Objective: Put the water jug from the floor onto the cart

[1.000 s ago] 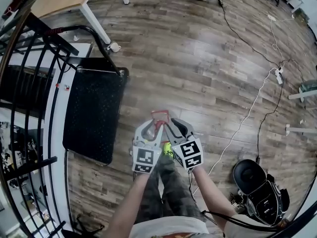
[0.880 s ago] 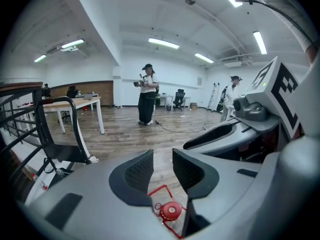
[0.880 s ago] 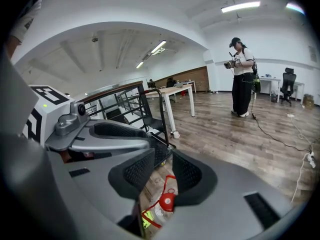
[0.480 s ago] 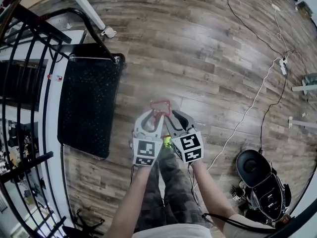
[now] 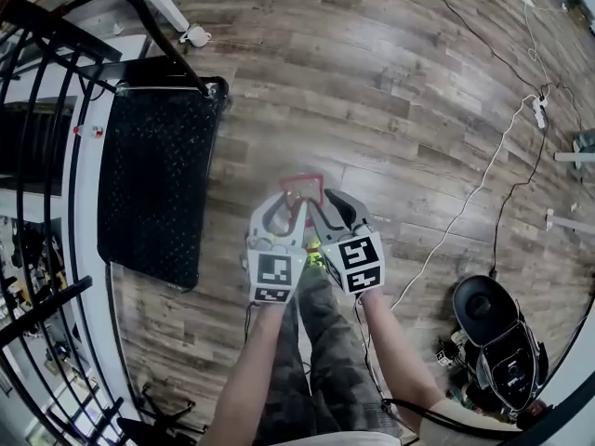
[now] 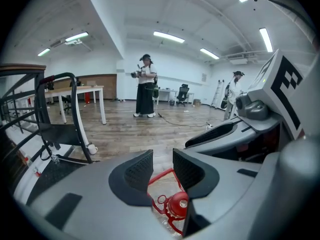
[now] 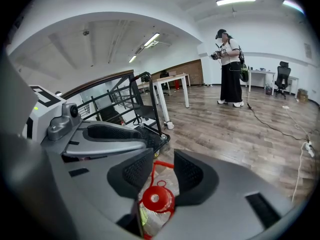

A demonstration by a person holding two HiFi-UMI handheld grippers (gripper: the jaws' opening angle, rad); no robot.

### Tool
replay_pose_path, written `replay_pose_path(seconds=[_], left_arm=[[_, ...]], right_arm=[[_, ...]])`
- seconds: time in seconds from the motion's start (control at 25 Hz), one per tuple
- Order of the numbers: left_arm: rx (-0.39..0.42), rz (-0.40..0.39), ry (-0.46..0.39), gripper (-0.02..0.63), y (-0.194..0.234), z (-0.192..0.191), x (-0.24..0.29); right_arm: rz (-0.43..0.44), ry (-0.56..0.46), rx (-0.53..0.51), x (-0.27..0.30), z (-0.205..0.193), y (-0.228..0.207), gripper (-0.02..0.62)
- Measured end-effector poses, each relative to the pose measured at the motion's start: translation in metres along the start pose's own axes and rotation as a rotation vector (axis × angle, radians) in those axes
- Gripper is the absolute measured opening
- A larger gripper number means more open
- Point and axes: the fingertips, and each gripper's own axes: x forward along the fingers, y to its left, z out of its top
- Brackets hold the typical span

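Observation:
The water jug [image 7: 156, 199], clear with a red cap and a red carry handle [image 5: 302, 182], stands on the wooden floor and is mostly hidden under my grippers in the head view. My left gripper [image 5: 284, 204] and right gripper [image 5: 325, 203] hang side by side just above it, tilted down. In the left gripper view the jaws of the left gripper [image 6: 162, 166] stand apart, with the handle and the cap [image 6: 177, 204] showing below the gap, untouched. The jaws of the right gripper [image 7: 163, 171] are opening over the cap, their pads pressing nothing. The black flat cart [image 5: 153, 175] lies to the left.
The cart's black push handle [image 5: 158, 35] rises at its far end. A black metal rack [image 5: 37, 156] borders the left side. White and black cables [image 5: 465, 212] cross the floor at right, near a black machine [image 5: 493, 333]. A person [image 6: 145, 86] stands far off.
Both grippers have come down together toward the jug, still side by side. The floor and the cart look nearer, and the red handle now sits right at the fingertips.

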Motion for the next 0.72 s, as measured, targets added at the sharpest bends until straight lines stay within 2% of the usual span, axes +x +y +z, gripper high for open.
replay_pose_path(seconds=[0.36, 0.72], left_arm=[[-0.005, -0.006, 0.035, 0.124, 0.010, -0.035, 0.029], [-0.066, 0.000, 0.087, 0.143, 0.019, -0.078, 0.056]], right_arm=[[-0.023, 0.022, 0.004, 0.032, -0.031, -0.016, 0.133], [-0.062, 0.067, -0.031, 0.060, -0.062, -0.028, 0.144]])
